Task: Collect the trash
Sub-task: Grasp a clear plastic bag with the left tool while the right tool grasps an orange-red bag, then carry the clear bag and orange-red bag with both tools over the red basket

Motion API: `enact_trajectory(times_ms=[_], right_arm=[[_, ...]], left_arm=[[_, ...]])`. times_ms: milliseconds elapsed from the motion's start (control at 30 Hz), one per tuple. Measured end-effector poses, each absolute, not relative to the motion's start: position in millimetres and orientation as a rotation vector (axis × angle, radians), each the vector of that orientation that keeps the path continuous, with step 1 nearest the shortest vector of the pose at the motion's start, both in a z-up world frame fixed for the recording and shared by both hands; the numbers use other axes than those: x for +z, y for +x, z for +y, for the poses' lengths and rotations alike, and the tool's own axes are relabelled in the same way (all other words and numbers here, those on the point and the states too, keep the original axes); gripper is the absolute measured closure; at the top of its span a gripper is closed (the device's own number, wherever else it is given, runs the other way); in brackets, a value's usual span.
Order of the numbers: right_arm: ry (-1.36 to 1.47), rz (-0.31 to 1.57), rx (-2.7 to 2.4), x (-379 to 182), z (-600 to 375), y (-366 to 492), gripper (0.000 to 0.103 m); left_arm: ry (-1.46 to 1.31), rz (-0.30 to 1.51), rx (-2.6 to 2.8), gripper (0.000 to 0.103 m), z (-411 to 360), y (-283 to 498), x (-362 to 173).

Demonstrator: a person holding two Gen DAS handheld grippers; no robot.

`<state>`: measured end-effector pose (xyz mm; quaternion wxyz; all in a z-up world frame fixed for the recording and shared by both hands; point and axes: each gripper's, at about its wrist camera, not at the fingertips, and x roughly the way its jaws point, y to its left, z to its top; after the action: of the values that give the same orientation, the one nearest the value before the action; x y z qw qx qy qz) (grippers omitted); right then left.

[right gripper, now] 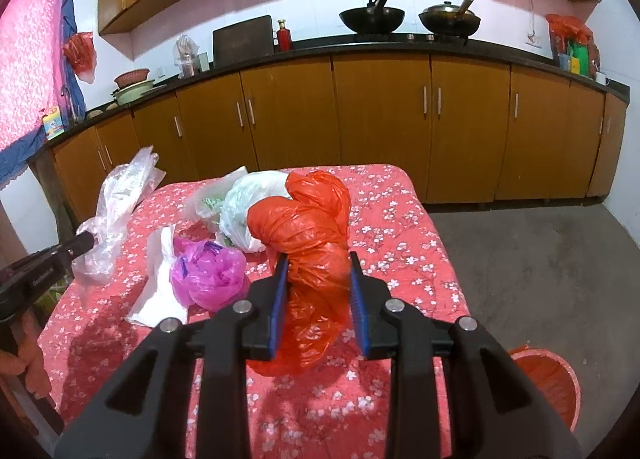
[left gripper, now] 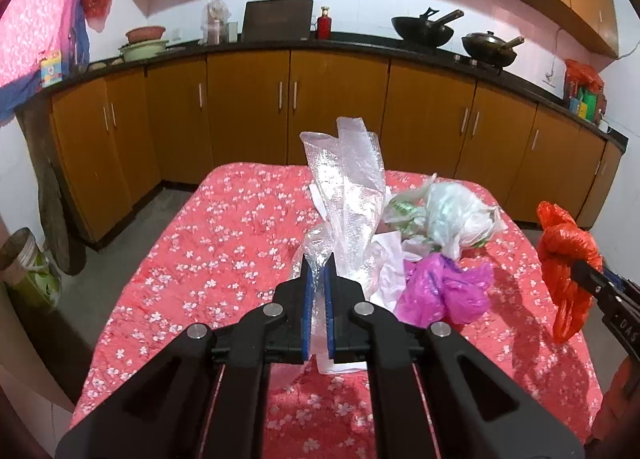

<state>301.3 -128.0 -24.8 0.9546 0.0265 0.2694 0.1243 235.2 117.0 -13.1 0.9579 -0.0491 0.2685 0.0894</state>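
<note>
Trash on the table (right gripper: 400, 219), which is covered in a red floral cloth, is a cluster of crumpled plastic toward its far edge: a whitish-green bag (right gripper: 244, 203), a pink bag (right gripper: 208, 275) nearer the middle, and a flat white sheet (right gripper: 160, 291) touching the pink bag on its left side. The left gripper (left gripper: 319, 259) has its blue-padded jaws nearly closed on a clear plastic bag (left gripper: 348, 179), which stands up above the fingers over the table's middle; in the right wrist view that bag (right gripper: 116, 195) hangs off the table's left edge. The right gripper (right gripper: 318, 263) pinches an orange plastic bag (right gripper: 308, 227), its jaws partly closed around the bunched film, held above the table near its right edge. A red bin (right gripper: 548, 383) sits on the floor beside the table's near right corner.
</note>
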Motion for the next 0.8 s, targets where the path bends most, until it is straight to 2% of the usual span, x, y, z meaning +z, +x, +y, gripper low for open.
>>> enact_trajectory(times_ms=[367,800], right_arm=[[0.076,0.511,0.200,-14.5,-163.3,280.2,0.075],[0.114,0.477,0.060,-12.5,-239.4,263.5,0.075]], left_arm=[[-0.071,0.503,0.098,0.098,73.0,225.4,7.7],[-0.043,0.500,-0.086,0.098,-18.7,232.7,13.9]])
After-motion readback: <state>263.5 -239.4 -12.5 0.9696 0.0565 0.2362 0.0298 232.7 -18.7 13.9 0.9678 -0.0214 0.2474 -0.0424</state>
